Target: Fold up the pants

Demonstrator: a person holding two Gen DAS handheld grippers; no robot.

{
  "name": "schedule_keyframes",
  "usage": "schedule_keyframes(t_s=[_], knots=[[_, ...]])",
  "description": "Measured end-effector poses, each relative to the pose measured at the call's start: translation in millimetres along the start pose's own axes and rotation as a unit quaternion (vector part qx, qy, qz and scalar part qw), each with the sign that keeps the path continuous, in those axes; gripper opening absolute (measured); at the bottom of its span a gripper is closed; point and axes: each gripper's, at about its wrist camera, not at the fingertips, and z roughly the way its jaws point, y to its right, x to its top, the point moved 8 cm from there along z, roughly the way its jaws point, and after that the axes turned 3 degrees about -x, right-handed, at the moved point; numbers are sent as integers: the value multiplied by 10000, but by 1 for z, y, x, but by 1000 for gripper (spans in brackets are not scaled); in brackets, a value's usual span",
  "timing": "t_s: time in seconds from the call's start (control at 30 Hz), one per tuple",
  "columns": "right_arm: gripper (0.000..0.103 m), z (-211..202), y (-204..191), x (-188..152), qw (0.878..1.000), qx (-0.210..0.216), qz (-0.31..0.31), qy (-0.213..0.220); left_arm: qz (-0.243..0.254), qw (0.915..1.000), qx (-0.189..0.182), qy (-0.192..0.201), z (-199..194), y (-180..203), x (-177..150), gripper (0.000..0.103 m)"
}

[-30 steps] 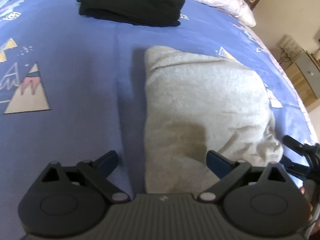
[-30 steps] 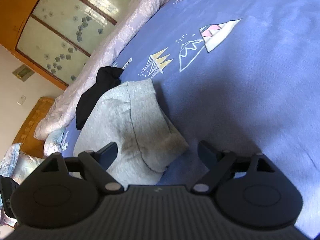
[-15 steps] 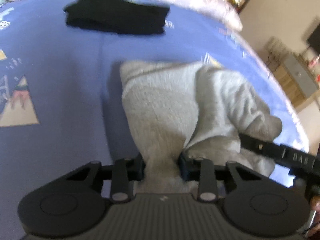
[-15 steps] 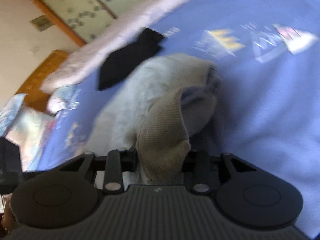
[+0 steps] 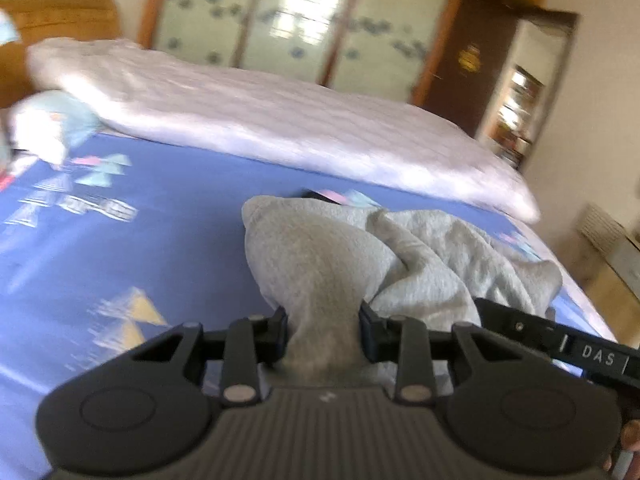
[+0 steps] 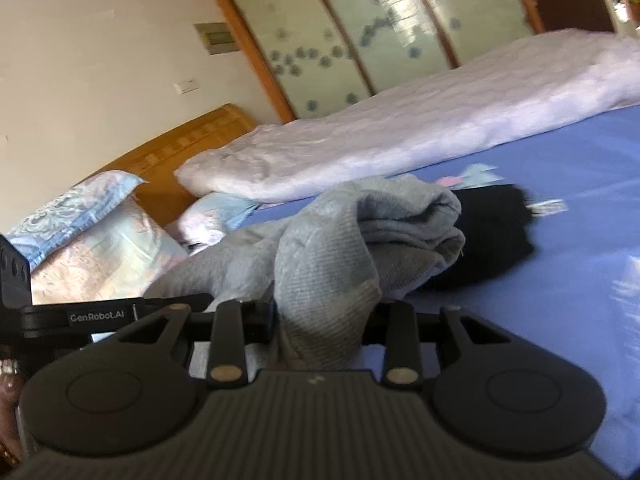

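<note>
The folded grey pants (image 5: 328, 256) are lifted off the blue bed sheet (image 5: 160, 208). My left gripper (image 5: 323, 330) is shut on one near corner of the grey cloth. My right gripper (image 6: 322, 320) is shut on the other near corner of the grey pants (image 6: 332, 248), which bunch up and hang between the two. The right gripper's body shows at the right of the left wrist view (image 5: 560, 344). A folded black garment (image 6: 492, 236) lies on the sheet behind the grey pants.
A rolled pale lilac quilt (image 5: 280, 120) runs along the far side of the bed. Pillows (image 6: 96, 232) and a wooden headboard (image 6: 188, 144) are at the left. A glass-door wardrobe (image 6: 360, 40) stands behind the bed.
Both grippers closed on the near corners of the grey pants and raised them off the sheet. Both cameras have tilted up towards the far side of the bed.
</note>
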Motion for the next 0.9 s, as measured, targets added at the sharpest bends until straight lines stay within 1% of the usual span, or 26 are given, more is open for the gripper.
schedule_keyframes(t_s=[0.07,0.13,0.2,0.27,0.3,0.33,0.37,0.4,0.43,0.47,0.5,0.53,0.63,0.67,0.73,0.8,0.87,0.9], knots=[[37,36,-6,0,9998,150,-5,-133,-118,9995,277,84,8,-27,5,31],[38,76,-19,-5,9992,247,-156,-287,-235,9976,643,125,19,-61,4,31],[39,115,-29,-15,9981,231,-310,-479,-414,9942,992,86,31,-96,-1,31],[41,152,-34,-36,9962,12,-381,-788,-594,9887,1373,-52,47,-131,-17,32],[47,174,-32,-50,9939,-173,-448,-991,-669,9851,1573,-173,57,-147,-27,34],[51,192,-28,-64,9899,-394,-545,-1251,-767,9802,1788,-364,68,-162,-41,41],[56,208,-23,-80,9834,-691,-657,-1545,-885,9753,1939,-585,76,-176,-53,45],[69,215,-17,-91,9784,-995,-713,-1669,-1017,9725,1960,-743,80,-185,-65,53],[72,211,-13,-93,9806,-1061,-603,-1536,-1123,9724,1921,-708,77,-187,-71,58],[76,203,-10,-91,9833,-1031,-433,-1433,-1149,9730,1906,-609,71,-187,-71,62],[76,193,-5,-88,9846,-1011,-277,-1398,-1138,9727,1941,-564,63,-186,-71,72],[76,178,1,-84,9858,-1033,-105,-1323,-1171,9715,1995,-517,54,-187,-69,78],[77,122,11,-79,9888,-1036,399,-994,-1381,9701,1975,-290,10,-174,-77,78],[77,104,11,-81,9888,-1016,460,-996,-1358,9705,1975,-249,-4,-165,-80,79],[77,64,8,-92,9878,-1014,450,-1094,-1154,9723,2021,-240,-30,-144,-93,94],[77,28,2,-106,9874,-958,380,-1199,-831,9763,1980,-292,-52,-118,-106,99],[79,-3,-15,-122,9870,-929,146,-1302,-683,9774,1956,-409,-68,-100,-119,103],[81,-17,-21,-130,9866,-929,0,-1338,-654,9794,1850,-479,-76,-90,-125,103]])
